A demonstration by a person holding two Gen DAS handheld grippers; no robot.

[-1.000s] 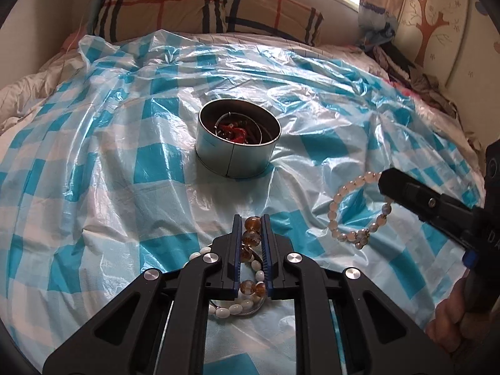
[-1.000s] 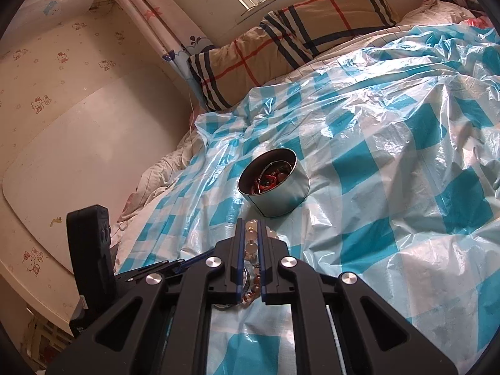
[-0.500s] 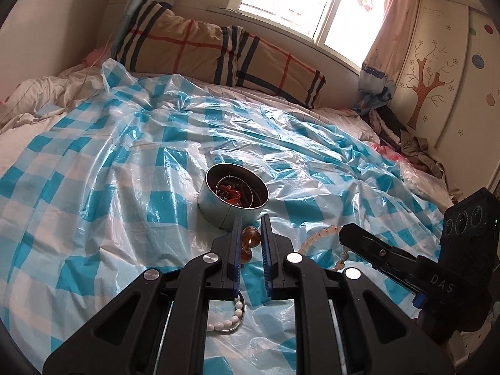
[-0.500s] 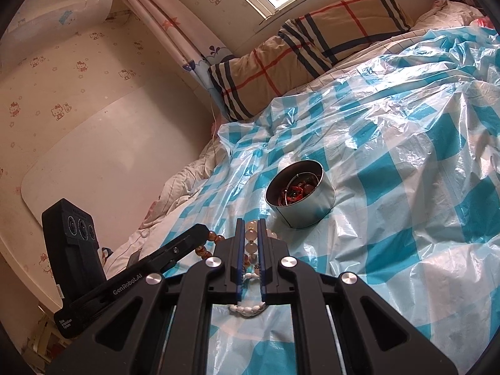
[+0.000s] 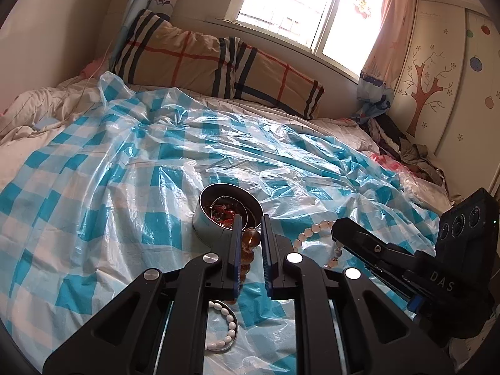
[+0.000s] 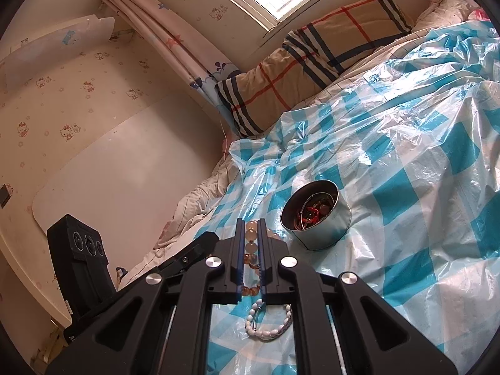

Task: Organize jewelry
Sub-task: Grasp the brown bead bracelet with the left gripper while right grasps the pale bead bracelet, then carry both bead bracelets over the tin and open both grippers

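Both bracelets have been lifted off the checked plastic sheet (image 5: 131,187) since a second ago: the left gripper (image 5: 250,234) clenches the amber bracelet (image 5: 250,240) and the right gripper (image 6: 249,237) the pale bracelet (image 6: 251,243) (white bracelet (image 5: 223,328) left lying), poised beside the tin (image 5: 229,215) for dropping in.

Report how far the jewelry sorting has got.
Done: the metal tin already holds red and metal pieces. In hand: the left gripper clamps an amber bead bracelet; the right gripper clamps a pale bead bracelet. Left: both still need dropping in, and the white bead bracelet still lies on the checked plastic sheet.
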